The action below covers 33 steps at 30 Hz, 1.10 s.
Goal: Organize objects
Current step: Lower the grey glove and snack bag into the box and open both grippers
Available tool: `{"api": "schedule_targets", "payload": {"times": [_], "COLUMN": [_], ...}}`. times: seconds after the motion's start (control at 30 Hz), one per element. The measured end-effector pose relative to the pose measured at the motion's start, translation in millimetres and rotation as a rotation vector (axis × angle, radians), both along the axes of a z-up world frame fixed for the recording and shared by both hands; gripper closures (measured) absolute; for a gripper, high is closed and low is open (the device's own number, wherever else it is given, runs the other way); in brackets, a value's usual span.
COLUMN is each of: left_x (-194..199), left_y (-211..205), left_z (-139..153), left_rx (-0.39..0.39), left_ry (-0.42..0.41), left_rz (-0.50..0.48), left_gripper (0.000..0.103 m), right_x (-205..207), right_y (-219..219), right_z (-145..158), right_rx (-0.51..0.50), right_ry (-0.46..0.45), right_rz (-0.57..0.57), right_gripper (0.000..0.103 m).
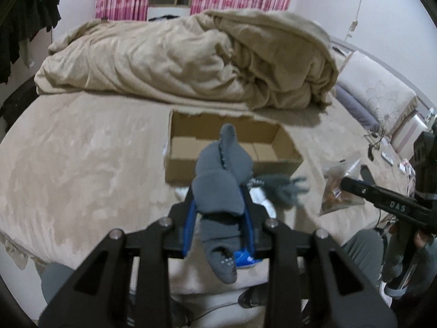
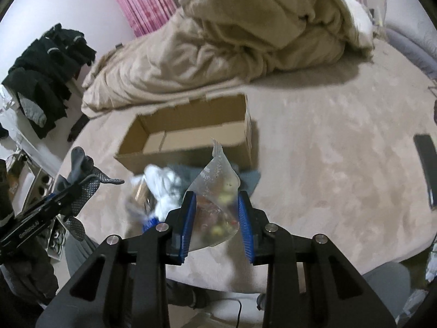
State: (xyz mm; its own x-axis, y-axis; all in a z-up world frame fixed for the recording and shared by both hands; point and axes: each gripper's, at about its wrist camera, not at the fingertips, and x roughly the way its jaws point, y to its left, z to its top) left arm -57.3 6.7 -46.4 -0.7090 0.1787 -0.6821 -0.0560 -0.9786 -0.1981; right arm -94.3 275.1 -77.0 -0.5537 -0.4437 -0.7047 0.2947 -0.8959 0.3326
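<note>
1. Gloves [image 1: 218, 188], grey and bunched, clamped between the blue pads of the left gripper [image 1: 220, 213]; cuffs stick up past the fingertips, one end dangles below the fingers
2. Right gripper [image 2: 215, 213] has its fingers closed narrow on a clear plastic bag [image 2: 217, 205] with small coloured bits inside; the bag's top corner pokes up beyond the tips
3. Cardboard box [image 1: 284, 161] sits open just ahead of both sets of fingertips, on the beige bed; looks empty from here
4. White cloth [image 2: 164, 188] and a grey item [image 2: 250, 179] lie on the bed to the left of and beyond the right fingers, against the box's near wall
5. Step in hand, my read: carry both loads over the near wall and drop them inside
6. To do it well: lift so the dangling glove end clears the wall, stagger the hands so they don't collide over the box, get fingertips past the rim before opening
7. Bag is slippery and held by its lower half, so keep it upright and release low
</note>
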Motion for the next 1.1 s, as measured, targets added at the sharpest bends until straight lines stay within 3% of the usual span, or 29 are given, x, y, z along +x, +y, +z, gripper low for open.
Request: {"api": "schedule_targets", "payload": {"times": [0.3, 0.53, 0.77, 1.1], "left_x": [-22.5, -59.6, -112.4, -173.3], "left_y": [9.6, 29.9, 44.9, 64.1], "left_z": [39.6, 45.9, 17.0, -63.8], "left_rx": [0.006, 0.006, 0.04, 0.05], "left_ry": [0.074, 0.099, 0.049, -0.105], "left_rz": [-0.026, -0.056, -0.094, -0.117], "left_gripper": [0.073, 0.072, 0.072, 0.07], "right_x": [-9.9, -42.6, -86.7, -131.5], "right_y": [-2.4, -13.6, -27.4, -45.8], "right_z": [46.2, 57.3, 32.8, -33.4], "right_rx": [-0.02, -0.022, -0.004, 0.043], "right_ry": [0.125, 0.184, 0.16, 0.02], "right_rz": [0.037, 0.065, 0.078, 0.075], "right_gripper": [0.07, 0.07, 0.07, 0.07]}}
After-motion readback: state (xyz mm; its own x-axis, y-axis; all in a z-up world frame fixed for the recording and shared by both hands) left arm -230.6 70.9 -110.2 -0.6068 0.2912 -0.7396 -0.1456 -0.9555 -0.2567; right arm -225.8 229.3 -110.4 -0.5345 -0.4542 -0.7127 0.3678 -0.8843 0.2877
